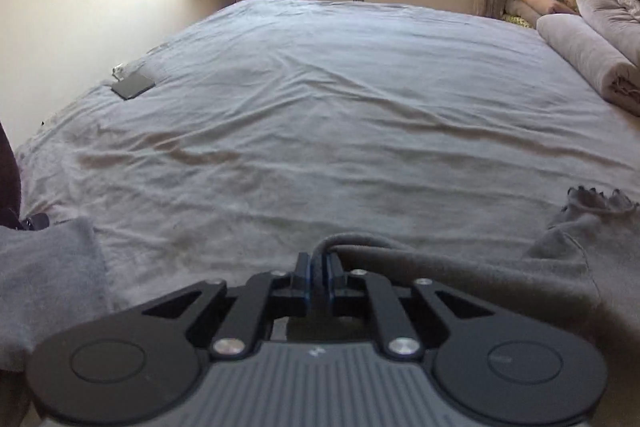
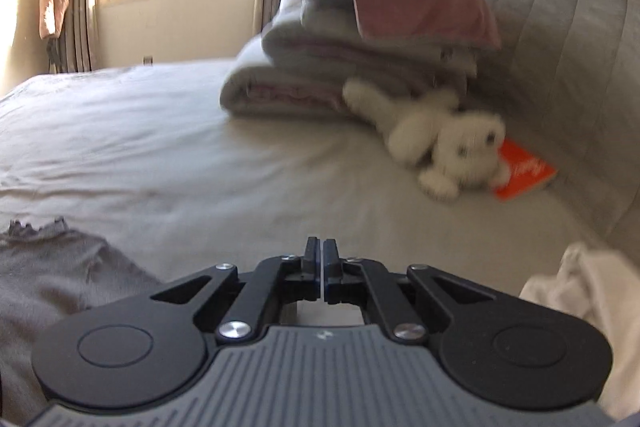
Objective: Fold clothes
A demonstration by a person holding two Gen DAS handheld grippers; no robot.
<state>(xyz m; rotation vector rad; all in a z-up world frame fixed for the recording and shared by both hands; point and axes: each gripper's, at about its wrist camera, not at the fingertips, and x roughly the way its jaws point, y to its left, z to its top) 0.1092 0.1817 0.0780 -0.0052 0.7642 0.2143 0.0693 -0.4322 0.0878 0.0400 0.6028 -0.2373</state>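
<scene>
Left gripper (image 1: 319, 263) is angling down over the bed (image 1: 320, 99), clamping a fold of the grey garment (image 1: 460, 279) at lower centre of frame. Right gripper (image 2: 321, 251) is tilting downward, jaws clenched on nothing, the garment lying lower left.

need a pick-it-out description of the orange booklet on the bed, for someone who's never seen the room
Start at the grey padded headboard in the right wrist view. At its foot a white plush toy lies on the bed sheet below the stack of folded bedding. The orange booklet lies flat beside the toy's head, against the headboard: the only bright orange thing among greys, whites and pinks.
</scene>
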